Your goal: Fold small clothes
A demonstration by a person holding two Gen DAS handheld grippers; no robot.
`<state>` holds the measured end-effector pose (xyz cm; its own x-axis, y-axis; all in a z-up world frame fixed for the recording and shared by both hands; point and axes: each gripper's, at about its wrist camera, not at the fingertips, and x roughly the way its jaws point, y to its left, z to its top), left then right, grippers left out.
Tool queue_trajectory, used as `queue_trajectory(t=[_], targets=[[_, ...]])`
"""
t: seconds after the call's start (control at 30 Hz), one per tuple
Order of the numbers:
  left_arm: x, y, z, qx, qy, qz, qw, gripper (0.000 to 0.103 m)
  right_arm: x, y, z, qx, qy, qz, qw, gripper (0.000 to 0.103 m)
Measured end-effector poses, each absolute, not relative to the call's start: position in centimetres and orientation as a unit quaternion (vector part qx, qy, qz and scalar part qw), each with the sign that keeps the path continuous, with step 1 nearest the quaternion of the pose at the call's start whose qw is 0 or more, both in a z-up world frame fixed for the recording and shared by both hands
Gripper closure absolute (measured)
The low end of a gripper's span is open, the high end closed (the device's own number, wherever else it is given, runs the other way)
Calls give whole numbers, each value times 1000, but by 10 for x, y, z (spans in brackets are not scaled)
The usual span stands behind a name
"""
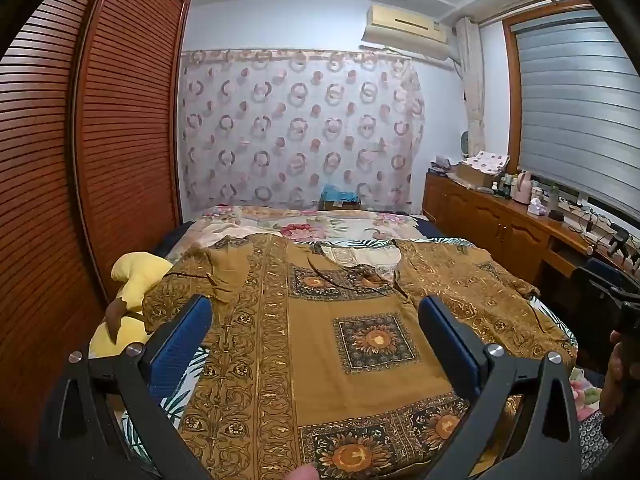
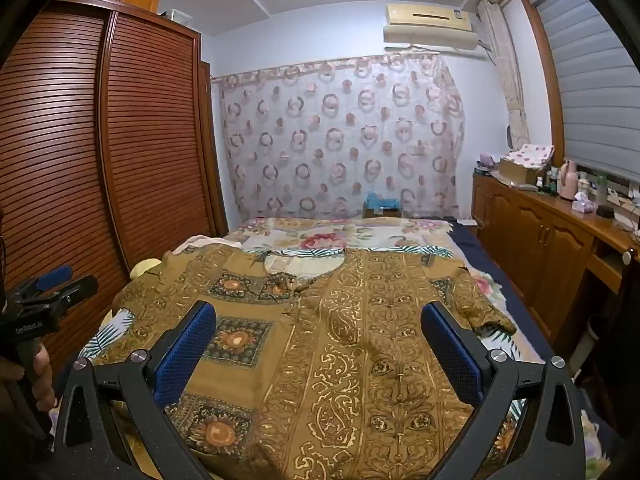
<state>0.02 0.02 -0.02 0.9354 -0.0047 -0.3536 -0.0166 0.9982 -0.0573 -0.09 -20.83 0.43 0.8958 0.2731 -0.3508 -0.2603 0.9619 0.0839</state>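
The shirt lies spread flat across the bed, unfolded, both the left gripper and right gripper hovering with fingers apart, so next each probably needs to pinch a sleeve.

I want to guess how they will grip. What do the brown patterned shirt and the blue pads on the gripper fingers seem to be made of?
The brown patterned shirt looks like thin woven cloth, perhaps cotton or rayon, with a matte printed surface; it lies limp with soft creases. The blue pads look like rubber or soft plastic, matte, with a fine dotted texture.
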Motion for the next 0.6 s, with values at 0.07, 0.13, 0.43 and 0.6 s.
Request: queue_trajectory(t=[0.07,0.13,0.43,0.6], targets=[[0,0,0,-30,177,3,984,0,-1,-209,4,18,183,137,973,1],[0,0,0,-30,178,4,984,0,-2,-208,4,17,180,137,974,1],[-1,-2,-1,-28,177,5,984,0,-1,-209,4,18,181,136,974,1],[-1,-2,0,-27,177,5,984,0,-4,-209,6,18,181,136,974,1]])
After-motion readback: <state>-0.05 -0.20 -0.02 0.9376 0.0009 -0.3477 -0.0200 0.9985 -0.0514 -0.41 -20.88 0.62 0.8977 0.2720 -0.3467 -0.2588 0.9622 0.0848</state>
